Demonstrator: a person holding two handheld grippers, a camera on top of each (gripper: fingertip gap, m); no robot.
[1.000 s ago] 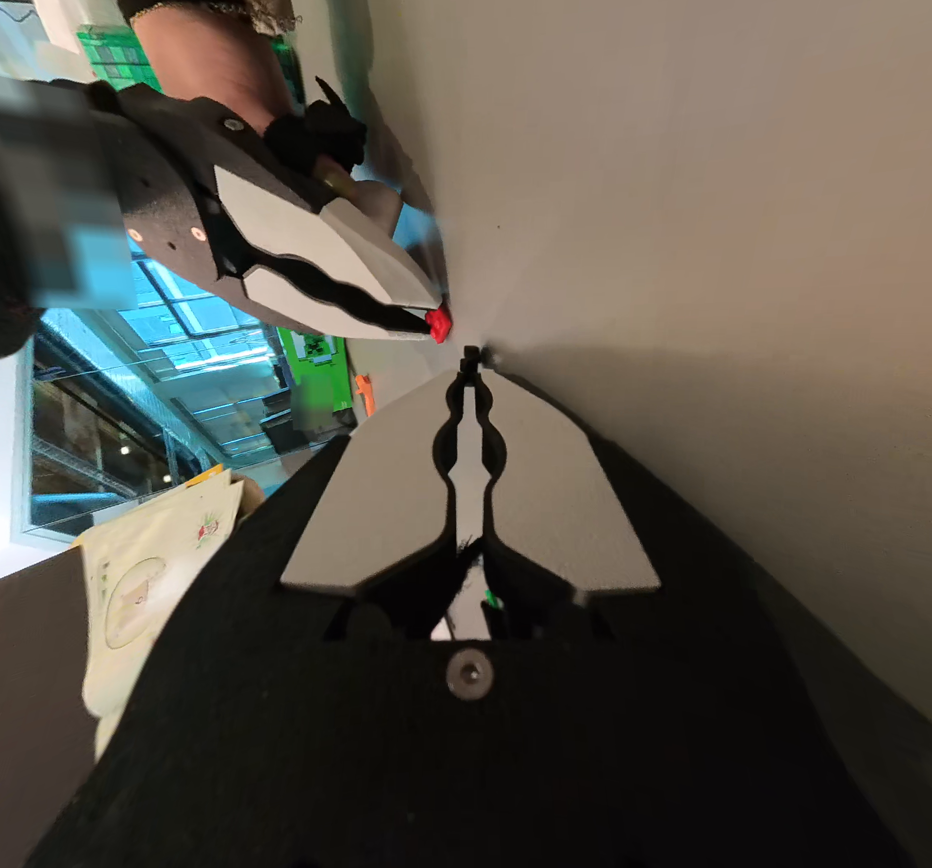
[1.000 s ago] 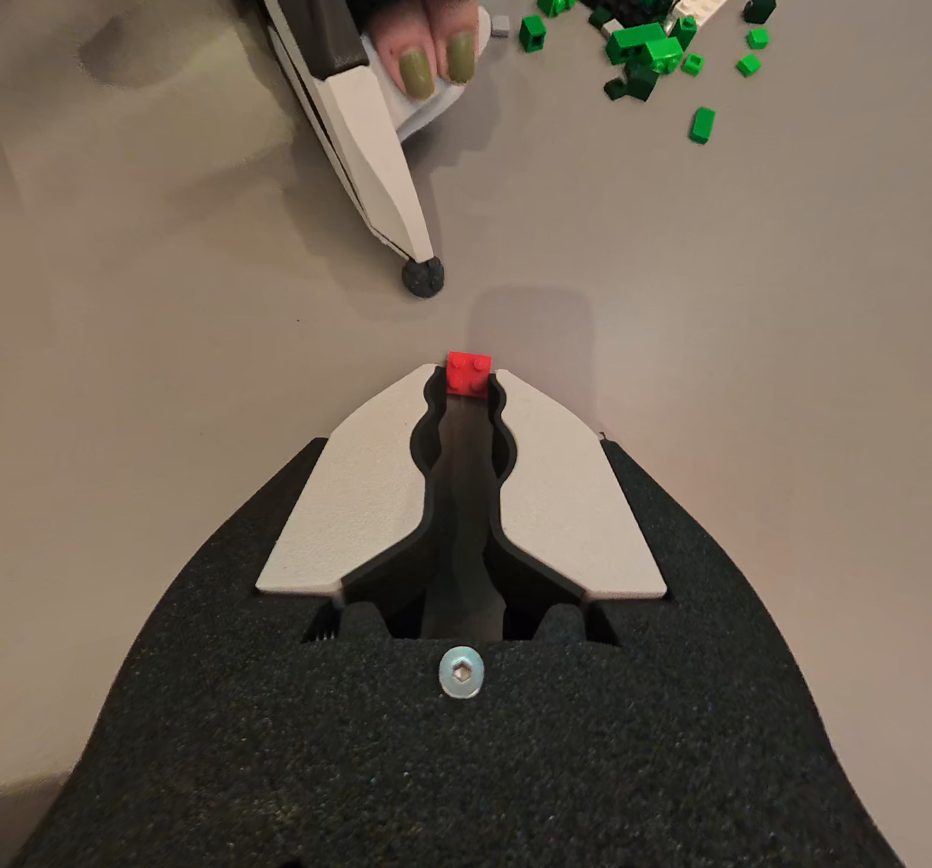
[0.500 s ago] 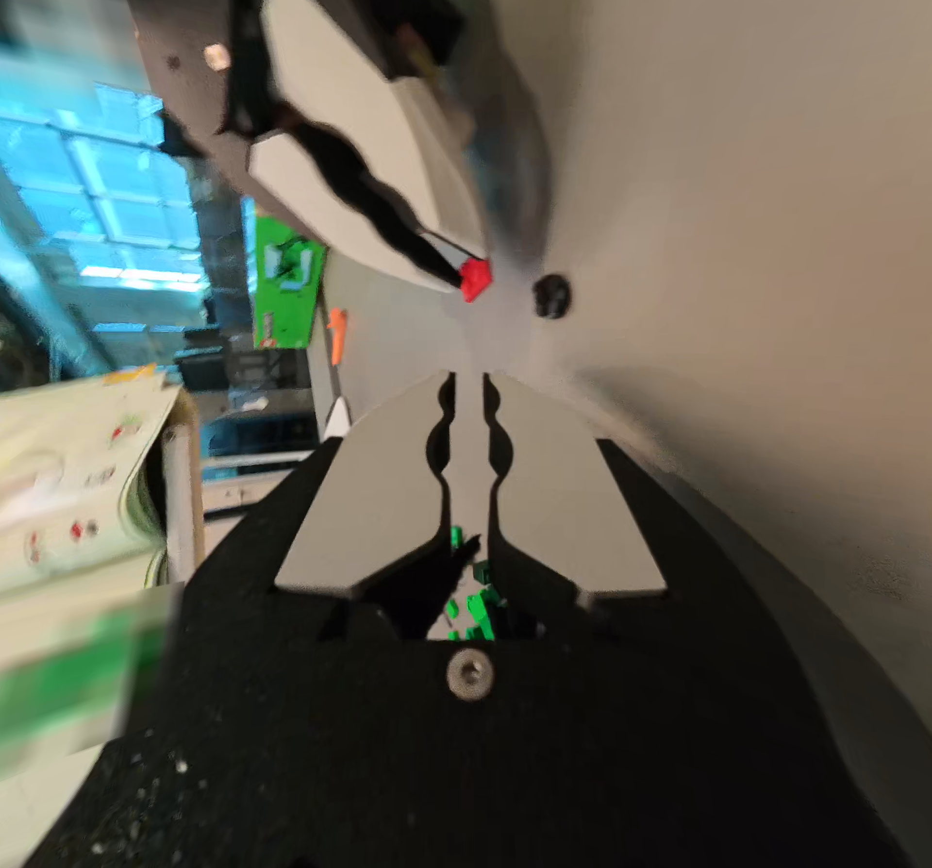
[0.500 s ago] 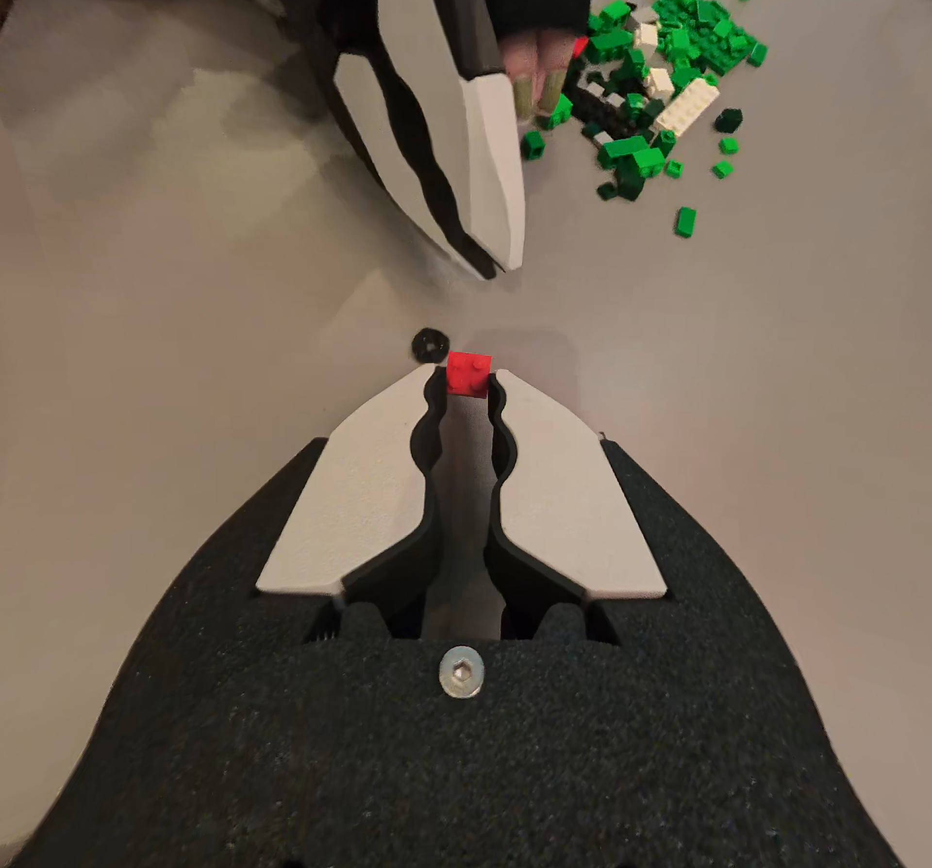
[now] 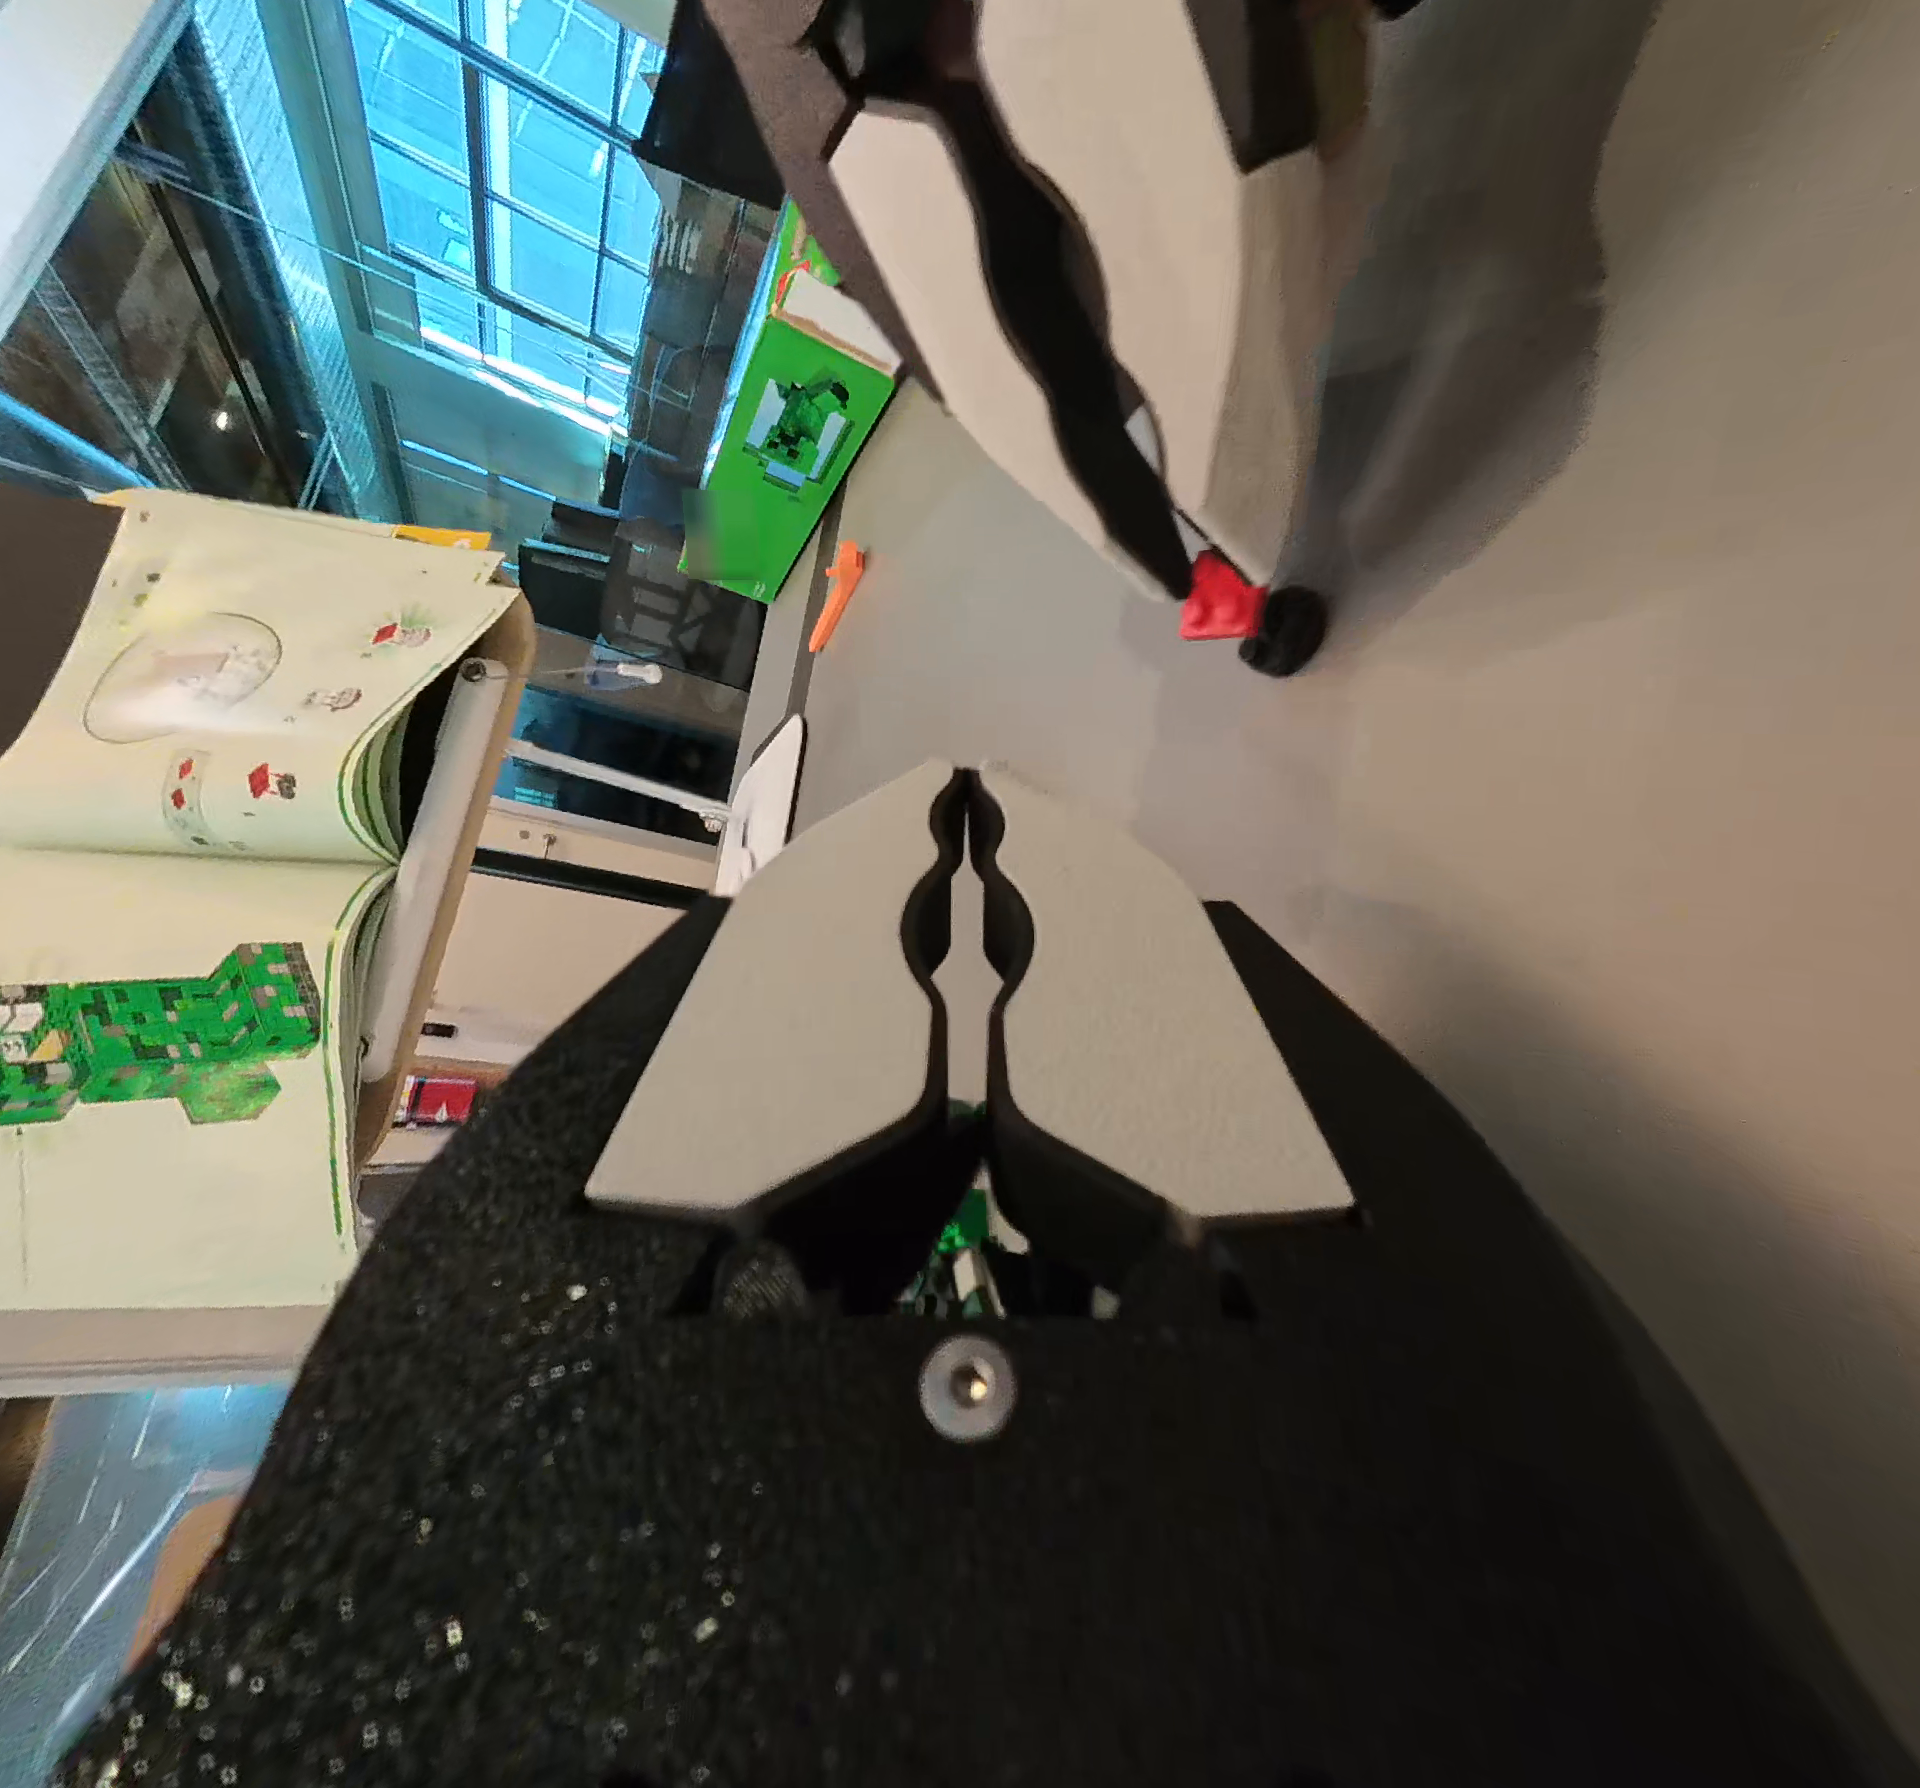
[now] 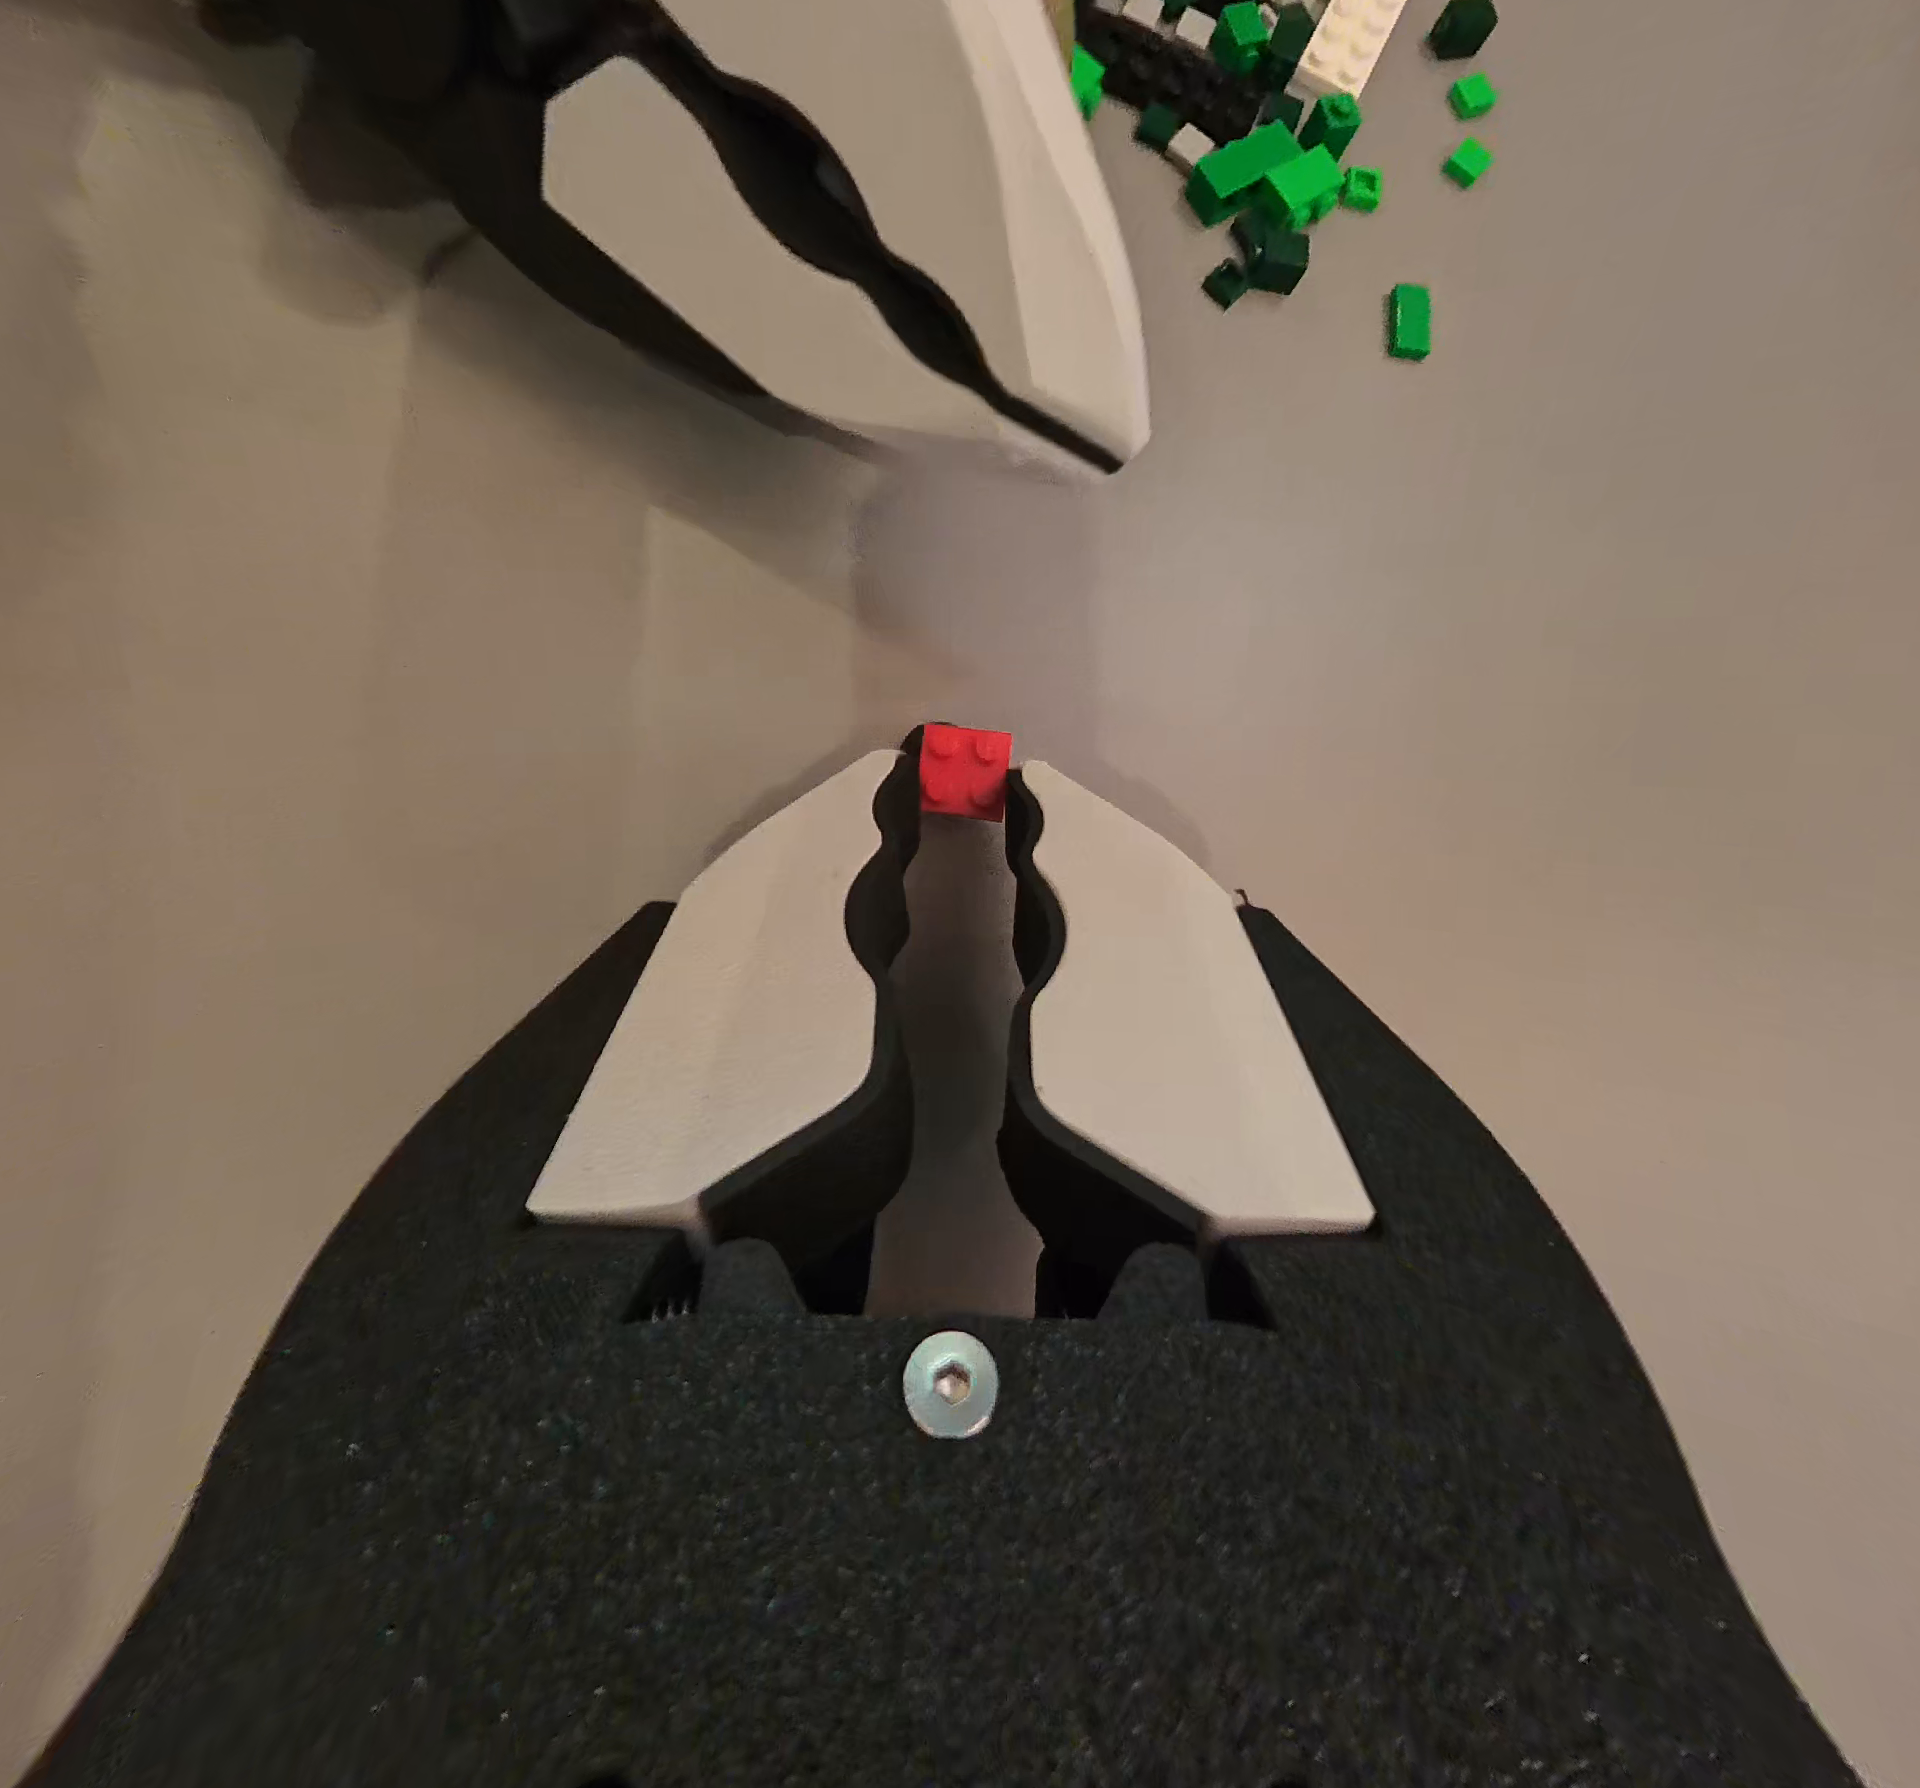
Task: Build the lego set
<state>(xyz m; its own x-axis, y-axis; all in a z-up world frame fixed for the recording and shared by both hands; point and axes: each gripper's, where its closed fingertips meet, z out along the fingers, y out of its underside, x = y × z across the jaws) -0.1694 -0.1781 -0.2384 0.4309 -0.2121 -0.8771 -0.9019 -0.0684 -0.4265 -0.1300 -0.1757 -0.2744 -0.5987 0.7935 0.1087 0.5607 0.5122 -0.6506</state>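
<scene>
1. The grey table (image 6: 1558, 699) fills both views, bare around the grippers.
2. An open instruction booklet (image 5: 208, 907) stands propped at the left of the left wrist view. Beyond it, at the far table edge, is a green set box (image 5: 790, 450) with an orange brick separator (image 5: 836, 590) beside it.
3. The loose brick pile (image 6: 1257, 117), mostly green with black, grey and one long white brick (image 6: 1361, 3), lies at the top right of the right wrist view, well apart from the work spot.
4. The left gripper (image 5: 966, 782) has its fingers pressed together at the tips and carries nothing. It hangs clear of the table, angled off toward the pile side.
5. The right gripper (image 6: 961, 772) pinches a small red 2x2 brick (image 6: 964, 770) at its very fingertips, studs facing the camera.
6. A small black round piece (image 5: 1283, 632) sits on the table. In the left wrist view the red brick (image 5: 1221, 600) is touching or just beside it. The right wrist view shows only a dark sliver at the brick's upper left edge.
7. The relation that matters: the black piece lies right at the far edge of the red brick, so the right gripper is the near one. I judge the coming move is to seat red on black. Whether they are stacked or merely side by side I cannot tell, and the risk is the loose black piece skidding away.
</scene>
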